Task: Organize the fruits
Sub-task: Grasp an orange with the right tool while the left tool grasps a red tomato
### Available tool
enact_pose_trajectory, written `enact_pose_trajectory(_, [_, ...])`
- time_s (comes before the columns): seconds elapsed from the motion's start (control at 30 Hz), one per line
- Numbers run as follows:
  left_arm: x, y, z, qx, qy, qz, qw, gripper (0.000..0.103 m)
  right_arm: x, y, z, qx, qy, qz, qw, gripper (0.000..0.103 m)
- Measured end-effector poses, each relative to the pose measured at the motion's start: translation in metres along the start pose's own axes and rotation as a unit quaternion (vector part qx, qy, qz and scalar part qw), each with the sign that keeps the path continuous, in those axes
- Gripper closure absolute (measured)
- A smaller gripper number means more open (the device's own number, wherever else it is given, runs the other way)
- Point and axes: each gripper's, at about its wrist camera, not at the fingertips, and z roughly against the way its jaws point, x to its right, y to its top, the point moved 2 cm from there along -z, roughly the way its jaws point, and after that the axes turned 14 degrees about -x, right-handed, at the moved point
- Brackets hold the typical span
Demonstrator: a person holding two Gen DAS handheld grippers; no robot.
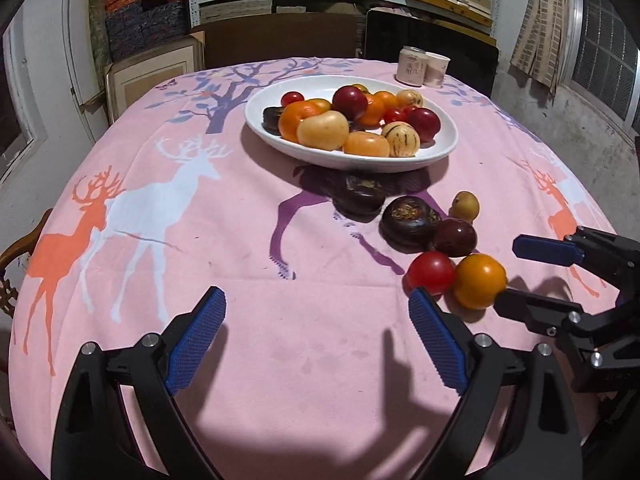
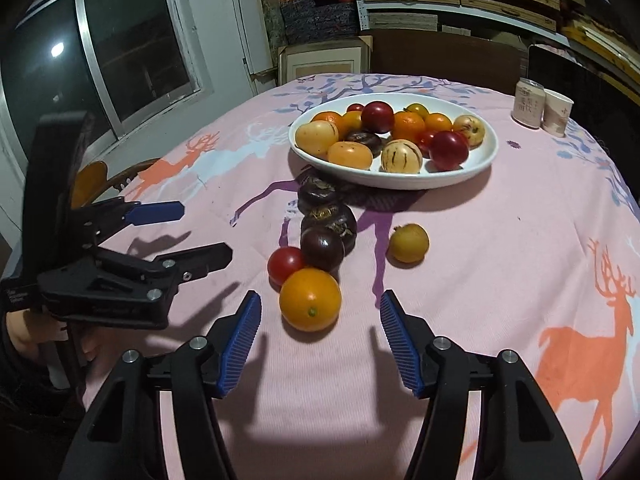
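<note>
A white oval plate (image 1: 440, 152) (image 2: 472, 168) holds several fruits. Loose on the pink cloth in front of it lie an orange (image 1: 479, 281) (image 2: 310, 299), a red tomato (image 1: 431, 272) (image 2: 285, 265), a dark plum (image 1: 455, 237) (image 2: 322, 249), two dark brown fruits (image 1: 409, 221) (image 2: 329, 220) and a small yellow fruit (image 1: 465, 205) (image 2: 409, 242). My left gripper (image 1: 316, 312) (image 2: 206, 234) is open and empty over bare cloth, left of the loose fruits. My right gripper (image 2: 320, 312) (image 1: 508, 272) is open, with the orange just ahead between its fingertips.
A can (image 1: 412, 65) (image 2: 528, 103) and a paper cup (image 1: 437, 69) (image 2: 557, 112) stand at the table's far side. A wooden chair (image 2: 100, 180) is at the left edge. Shelves with boxes fill the back wall.
</note>
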Motion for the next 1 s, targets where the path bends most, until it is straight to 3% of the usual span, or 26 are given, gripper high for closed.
enact_pose_trajectory(0.2, [-0.007, -0.002, -0.004, -0.005, -0.009, 0.010, 0.9999, 0.013, -0.007, 0.012, -0.016, -0.017, -0.042, 0.005, 0.999, 0.041])
enact_pose_trajectory(0.33, [-0.007, -0.002, -0.005, -0.007, -0.013, 0.012, 0.9998, 0.013, -0.009, 0.014, -0.024, -0.033, -0.051, 0.011, 0.998, 0.057])
enact_pose_trajectory(0.37, [-0.007, -0.002, -0.006, -0.008, -0.013, 0.012, 0.9998, 0.013, -0.011, 0.013, -0.024, -0.035, -0.049, 0.014, 0.998, 0.065])
enact_pose_trajectory(0.4, [-0.007, -0.002, -0.006, -0.009, -0.013, 0.012, 0.9998, 0.013, -0.012, 0.013, -0.024, -0.034, -0.053, 0.018, 0.998, 0.066])
enact_pose_trajectory(0.77, [0.006, -0.003, -0.009, -0.016, 0.001, -0.010, 0.9998, 0.013, -0.007, -0.001, 0.001, 0.004, -0.161, 0.004, 0.987, 0.066])
enact_pose_trajectory(1.0, [0.043, 0.003, -0.013, -0.020, 0.019, -0.068, 0.9973, 0.013, 0.013, -0.009, 0.014, 0.011, -0.182, -0.021, 0.983, 0.066])
